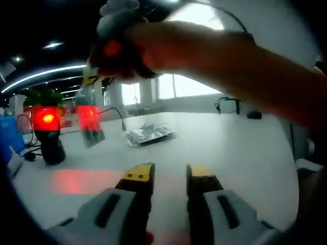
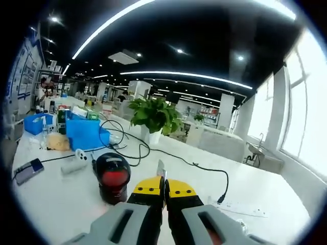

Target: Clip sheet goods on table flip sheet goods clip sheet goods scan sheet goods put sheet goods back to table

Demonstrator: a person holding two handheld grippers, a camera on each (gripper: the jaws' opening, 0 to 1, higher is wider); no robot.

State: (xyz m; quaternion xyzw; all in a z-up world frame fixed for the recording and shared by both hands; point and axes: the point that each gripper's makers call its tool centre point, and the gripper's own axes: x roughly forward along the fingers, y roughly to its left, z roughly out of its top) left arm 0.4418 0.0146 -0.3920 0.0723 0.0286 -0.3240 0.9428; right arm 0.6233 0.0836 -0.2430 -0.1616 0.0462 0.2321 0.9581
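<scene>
The left claw (image 1: 169, 176) is held open above the white counter (image 1: 230, 148), a silver packet (image 1: 149, 134) is seen lying farther back, and a sheet pack (image 1: 90, 120), clamped by the closed right claw (image 2: 165, 188), is suspended beside the red-glowing scanner (image 1: 47, 132).

Large open room, dark ceiling (image 2: 168, 30) — long curved light strips (image 2: 127, 15) are glowing across it, small round spot lamps shining between them. Tall windows (image 2: 301, 107) are letting in bright daylight along one side. White columns (image 2: 225, 111) are standing further back. White table (image 2: 61, 204) is running the length of the near area — a potted green plant (image 2: 155, 116) is sitting on it, black cables (image 2: 179, 155) trailing across, blue bins (image 2: 84, 133) standing at the far end.
</scene>
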